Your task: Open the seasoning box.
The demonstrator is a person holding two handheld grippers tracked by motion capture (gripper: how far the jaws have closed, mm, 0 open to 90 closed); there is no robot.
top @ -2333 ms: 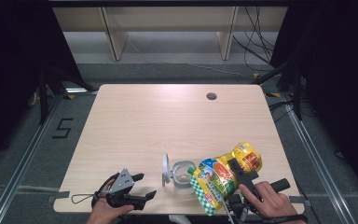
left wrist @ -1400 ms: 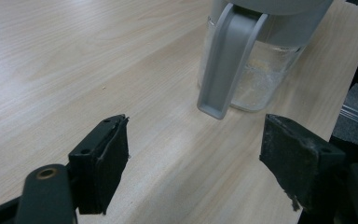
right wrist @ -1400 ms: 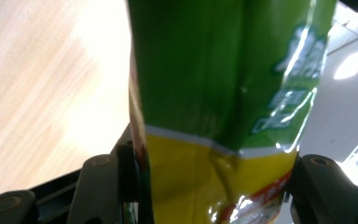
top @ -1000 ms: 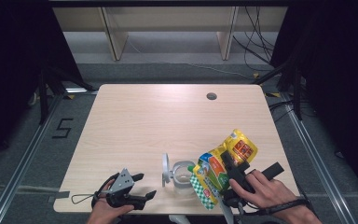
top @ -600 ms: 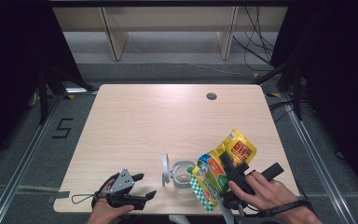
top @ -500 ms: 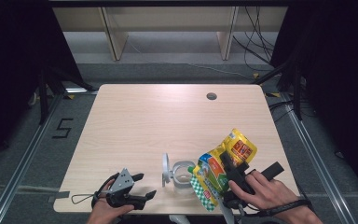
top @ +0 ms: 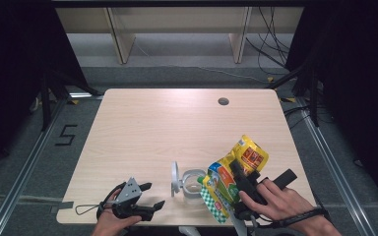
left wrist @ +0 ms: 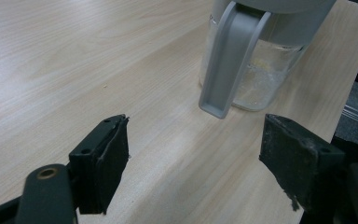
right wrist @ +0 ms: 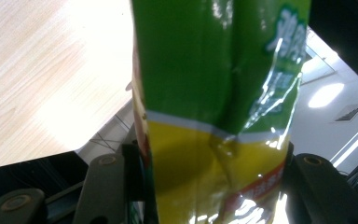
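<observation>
In the high view, the snack bag point(top: 235, 173) is clamped by the right gripper point(top: 239, 180), tilted over the glass jar point(top: 193, 183) at the table point(top: 177, 128) near edge. In the left gripper view, the left gripper point(left wrist: 193, 163) is spread empty, with the jar at one o'clock. In the right gripper view, the bag point(right wrist: 214, 116) is pinched between both jaws.

A light wooden table point(top: 167, 132) is set on a grey carpeted floor point(top: 39, 162), and a round cable hole point(top: 223, 101) is cut near its far right corner. Behind it, pale wooden shelving point(top: 177, 24) is placed against the back, with black cables point(top: 270, 44) draped down at its right. Dark curtains point(top: 15, 59) are hung at both sides. Metal rails point(top: 24, 172) are laid along the floor, and a black figure 5 point(top: 65, 135) is marked on the carpet at the left.
</observation>
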